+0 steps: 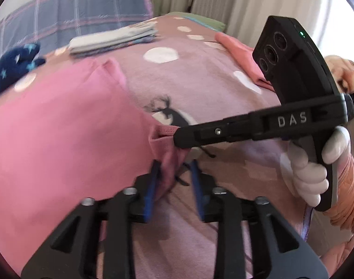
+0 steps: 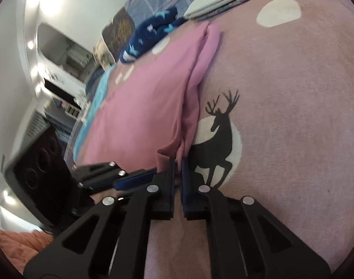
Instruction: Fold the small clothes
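A pink garment [image 1: 60, 127] [image 2: 142, 104] lies spread on the bed, its long edge folded over. In the left wrist view my right gripper [image 1: 179, 139] reaches in from the right, held by a white-gloved hand [image 1: 311, 169]. It is shut on the garment's near ribbed corner, and the right wrist view shows the cloth pinched between the nearly touching pads of that gripper [image 2: 178, 160]. My left gripper [image 1: 175, 165] [image 2: 139, 176] sits just below that corner. Its blue pads stand apart, with a flap of the pink cloth hanging between them and not pressed.
The mauve bedspread [image 1: 200, 81] [image 2: 281, 116] has white dots and a black deer print. A folded stack of clothes [image 1: 111, 39] [image 2: 223, 2] lies at the back, beside a navy star-patterned garment [image 1: 11, 67] [image 2: 151, 34]. A salmon garment [image 1: 242, 53] lies at the right.
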{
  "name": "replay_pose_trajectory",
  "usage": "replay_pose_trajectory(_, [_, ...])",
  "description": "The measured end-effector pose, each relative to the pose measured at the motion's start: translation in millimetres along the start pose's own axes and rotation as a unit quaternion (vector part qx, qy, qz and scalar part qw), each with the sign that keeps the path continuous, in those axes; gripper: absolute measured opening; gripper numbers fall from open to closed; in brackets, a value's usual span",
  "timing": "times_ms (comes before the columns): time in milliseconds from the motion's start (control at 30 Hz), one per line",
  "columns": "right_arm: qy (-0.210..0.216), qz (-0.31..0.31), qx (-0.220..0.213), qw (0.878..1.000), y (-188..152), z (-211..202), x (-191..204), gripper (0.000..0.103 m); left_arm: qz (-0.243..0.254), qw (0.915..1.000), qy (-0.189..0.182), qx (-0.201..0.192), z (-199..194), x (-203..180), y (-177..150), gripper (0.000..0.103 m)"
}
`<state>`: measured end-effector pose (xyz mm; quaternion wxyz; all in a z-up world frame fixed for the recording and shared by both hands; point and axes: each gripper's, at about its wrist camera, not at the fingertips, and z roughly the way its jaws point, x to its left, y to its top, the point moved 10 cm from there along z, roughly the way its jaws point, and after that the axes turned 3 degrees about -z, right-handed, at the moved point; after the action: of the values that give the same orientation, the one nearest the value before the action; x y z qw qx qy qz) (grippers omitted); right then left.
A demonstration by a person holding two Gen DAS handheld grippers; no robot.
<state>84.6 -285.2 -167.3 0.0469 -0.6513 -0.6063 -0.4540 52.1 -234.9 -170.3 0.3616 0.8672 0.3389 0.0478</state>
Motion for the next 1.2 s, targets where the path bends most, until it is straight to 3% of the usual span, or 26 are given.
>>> replay_pose_trajectory(67, [0.000, 0.010, -0.013, 1.000, -5, -9, -3, 0.004, 0.029, 0.9995, 0.009, 0.003, 2, -9, 1, 0.048])
replay_pose_trajectory(133, [0.000, 0.024, -0.013, 1.000, -12, -11, -8, 0.004, 0.064, 0.9973, 0.029, 0.020, 12, -18, -1, 0.050])
replay_pose_trajectory(233, [-0.002, 0.045, -0.002, 0.999, -21, -10, -18, 0.004, 0.077, 0.9957, 0.045, 0.023, 18, -20, 3, 0.050])
replay_pose_trajectory(367, [-0.007, 0.055, -0.007, 0.998, -10, -21, -22, 0.008, 0.072, 0.9961, 0.045, 0.025, 22, -18, 8, 0.029])
replay_pose_trajectory(467, [-0.016, 0.041, -0.031, 0.999, 16, -37, -24, 0.016, 0.053, 0.9977, 0.036, 0.024, 22, -13, 9, 0.021])
replay_pose_trajectory(500, [-0.016, 0.034, -0.033, 0.999, 26, -39, -23, 0.028, 0.044, 0.9984, 0.027, 0.023, 22, -11, 9, 0.021])
replay_pose_trajectory(533, [-0.024, 0.028, -0.034, 0.999, 38, -37, -24, 0.034, 0.038, 0.9989, 0.020, 0.021, 21, -10, 9, 0.021])
replay_pose_trajectory(700, [-0.051, 0.011, -0.012, 0.999, 92, 1, -31, 0.034, 0.033, 0.9993, 0.011, 0.017, 22, -11, 7, 0.021])
replay_pose_trajectory(900, [-0.054, 0.049, 0.010, 0.997, 143, 62, -60, 0.037, 0.025, 0.9995, -0.005, 0.018, 23, -11, 8, 0.021])
replay_pose_trajectory(967, [-0.041, 0.029, 0.020, 0.999, 153, 82, -61, 0.030, 0.016, 0.9995, -0.018, 0.018, 24, -8, 9, 0.022])
replay_pose_trajectory(1000, [-0.059, 0.019, 0.015, 0.998, 157, 85, -63, 0.004, 0.009, 0.9992, -0.034, 0.017, 24, -8, 10, 0.021])
replay_pose_trajectory(1033, [-0.073, 0.013, 0.006, 0.997, 162, 85, -66, 0.003, 0.005, 0.9989, -0.044, 0.017, 24, -8, 10, 0.022])
replay_pose_trajectory(1100, [-0.043, 0.006, -0.035, 0.998, 175, 74, -52, 0.003, -0.008, 0.9976, -0.066, 0.019, 25, -6, 11, 0.022])
replay_pose_trajectory(1200, [-0.069, -0.019, -0.032, 0.997, 178, 79, -53, 0.003, -0.025, 0.9950, -0.093, 0.027, 29, -4, 12, 0.025])
